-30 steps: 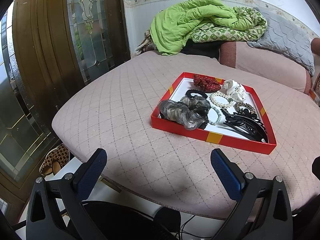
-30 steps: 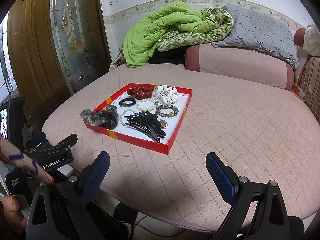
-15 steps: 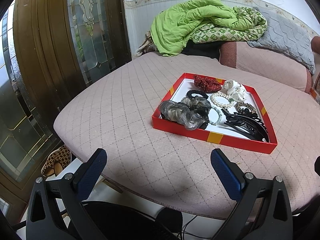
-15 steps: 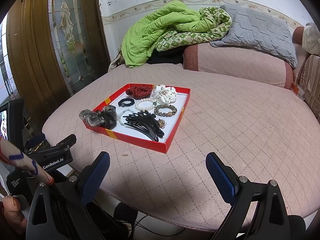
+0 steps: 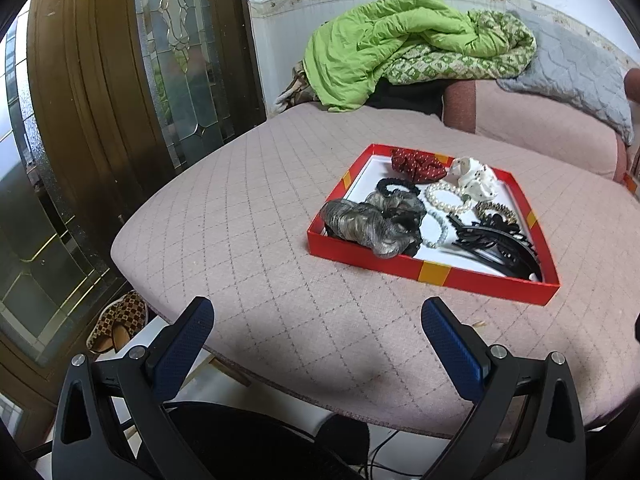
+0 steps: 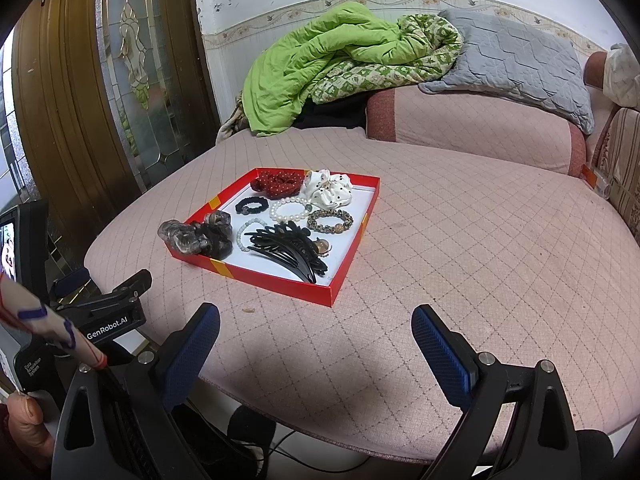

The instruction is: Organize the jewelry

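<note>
Pink quilted bed (image 5: 248,248) fills our view, with a green blanket (image 6: 320,60) heaped by the far wall. On it sits a red tray (image 6: 276,280) holding scrunchies, bead bracelets and a black hair clip (image 6: 288,252). Our left gripper (image 5: 316,320) and right gripper (image 6: 316,326) both hover near the bed's front edge, fingers spread wide, holding nothing.

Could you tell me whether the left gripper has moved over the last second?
Yes, slightly. The left gripper has eased right: in its view the red tray and door have drifted left.
</note>
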The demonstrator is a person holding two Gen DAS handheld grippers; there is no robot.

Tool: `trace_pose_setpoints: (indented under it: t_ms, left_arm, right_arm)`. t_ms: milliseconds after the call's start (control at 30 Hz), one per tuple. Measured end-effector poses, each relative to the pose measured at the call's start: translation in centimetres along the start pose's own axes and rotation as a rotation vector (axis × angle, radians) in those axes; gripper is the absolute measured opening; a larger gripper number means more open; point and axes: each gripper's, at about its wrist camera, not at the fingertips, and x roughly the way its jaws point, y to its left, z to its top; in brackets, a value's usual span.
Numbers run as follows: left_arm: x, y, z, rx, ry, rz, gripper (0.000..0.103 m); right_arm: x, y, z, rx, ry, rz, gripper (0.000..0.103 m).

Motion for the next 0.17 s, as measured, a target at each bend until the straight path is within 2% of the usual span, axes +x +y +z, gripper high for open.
trace_pose_setpoints:
  t_ms: [167]
  left_arm:
    - [0.13,0.0,-0.39,0.023,0.021,-0.013,0.103]
  right_arm:
    - [-0.04,-0.08,0.01,0.003,-0.001,-0.002,0.099]
